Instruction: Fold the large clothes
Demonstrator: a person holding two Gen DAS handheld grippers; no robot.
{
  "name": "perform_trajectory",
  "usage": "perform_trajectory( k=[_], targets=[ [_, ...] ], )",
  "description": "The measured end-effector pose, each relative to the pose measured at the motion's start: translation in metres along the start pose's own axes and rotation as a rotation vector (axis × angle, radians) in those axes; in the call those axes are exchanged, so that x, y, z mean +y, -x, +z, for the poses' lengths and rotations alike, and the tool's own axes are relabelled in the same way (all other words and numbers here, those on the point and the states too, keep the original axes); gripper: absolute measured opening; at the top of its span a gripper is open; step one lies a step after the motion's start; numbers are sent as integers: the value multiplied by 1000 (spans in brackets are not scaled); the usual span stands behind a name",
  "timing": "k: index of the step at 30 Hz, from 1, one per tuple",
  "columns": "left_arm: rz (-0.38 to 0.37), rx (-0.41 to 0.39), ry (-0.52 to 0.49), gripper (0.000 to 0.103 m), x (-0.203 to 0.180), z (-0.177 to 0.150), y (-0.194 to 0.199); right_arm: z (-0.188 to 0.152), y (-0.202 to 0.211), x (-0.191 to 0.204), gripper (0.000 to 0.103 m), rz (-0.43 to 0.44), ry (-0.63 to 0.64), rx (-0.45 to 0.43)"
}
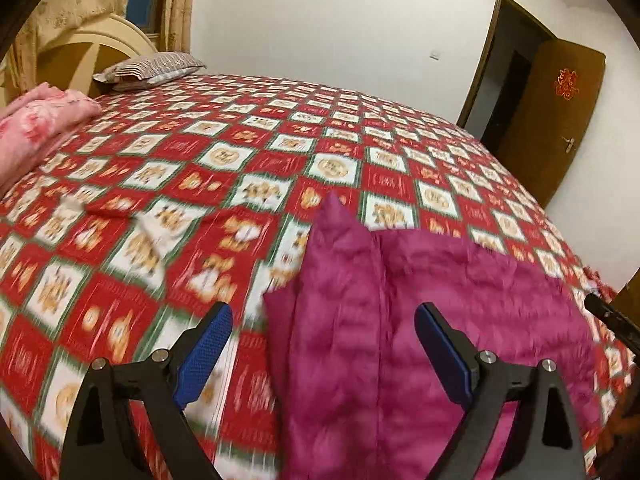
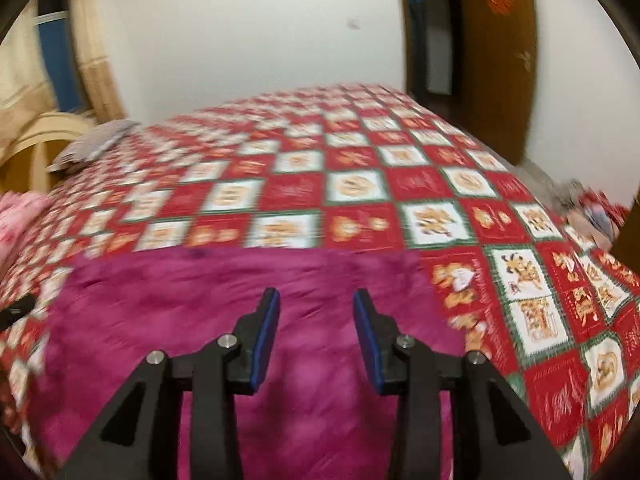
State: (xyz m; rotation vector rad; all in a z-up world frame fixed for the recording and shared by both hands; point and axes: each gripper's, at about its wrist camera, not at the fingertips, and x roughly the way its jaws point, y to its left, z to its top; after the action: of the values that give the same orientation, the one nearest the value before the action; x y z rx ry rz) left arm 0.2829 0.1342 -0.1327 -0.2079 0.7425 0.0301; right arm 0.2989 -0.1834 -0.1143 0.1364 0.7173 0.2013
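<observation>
A red paper-cut sign (image 1: 565,85) is seen stuck on the brown door (image 1: 560,128); it looks like a Chinese character, but its strokes cannot be made out for certain. Small lines of writing are printed in the red squares of the checked bedspread (image 2: 360,184), too blurred to be read. No other text, number or brand can be read.

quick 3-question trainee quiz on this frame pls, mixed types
1. True or false: the left gripper is clamped on the magenta garment.
2. What lies near the headboard? A) grey striped pillow B) laundry basket C) shoes
3. Fill in: the magenta garment lies on the red checked ____.

Key: 1 false, both the left gripper and the right gripper stand open above the cloth; 2 A; 3 bedspread.
</observation>
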Motion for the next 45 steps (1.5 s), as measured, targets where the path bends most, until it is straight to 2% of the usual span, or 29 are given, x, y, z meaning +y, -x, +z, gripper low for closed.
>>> perform_trajectory(
  k=[2,4,6,10,12,16,21,24,26,30,34,35,37,38,39,40,42,43,45],
  targets=[
    [6,26,32,93,1,-15,-1,-14,6,27,41,77,7,11],
    [-12,77,71,93,3,-29,-8,-31,5,51,41,95,36,23],
    [-1,112,70,93,-1,-38,-13,-48,-5,71,41,77,75,41],
    [87,149,1,93,-14,-48,-23,-69,-37,74,42,39,47,103],
    [101,148,-12,93,-17,-52,-26,-77,-44,74,42,33,29,116],
    [104,150,2,93,-15,-58,-30,-82,-48,79,42,2,78,119],
    [66,143,75,93,-9,-72,-31,-85,-48,75,41,6,68,111],
    [62,123,85,93,-13,-78,-24,-89,-48,77,41,-7,77,91],
    [26,114,106,93,-14,-82,-18,-91,-48,79,42,-14,84,83],
    [-6,64,131,93,-22,-97,-8,-92,-47,79,42,-16,85,73],
    [-46,57,191,94,-19,-93,-11,-93,-47,80,42,-16,84,68],
    [-63,59,219,94,-17,-89,-14,-93,-47,80,42,-17,85,68],
    [-142,43,286,94,-12,-81,-16,-93,-47,80,42,-20,88,69],
    [-191,35,320,92,-10,-79,-17,-93,-46,80,42,-20,88,69],
    [-231,35,337,80,-10,-77,-18,-93,-46,80,42,-20,87,70],
    [-246,37,331,72,-12,-75,-18,-93,-46,80,42,-21,87,71],
    [-230,31,281,53,-20,-73,-17,-93,-46,81,42,-22,86,72],
    [-224,25,266,47,-22,-72,-16,-93,-46,81,42,-21,85,72],
    [-227,16,266,30,-21,-69,-14,-92,-47,80,42,-18,82,74]
  ],
)
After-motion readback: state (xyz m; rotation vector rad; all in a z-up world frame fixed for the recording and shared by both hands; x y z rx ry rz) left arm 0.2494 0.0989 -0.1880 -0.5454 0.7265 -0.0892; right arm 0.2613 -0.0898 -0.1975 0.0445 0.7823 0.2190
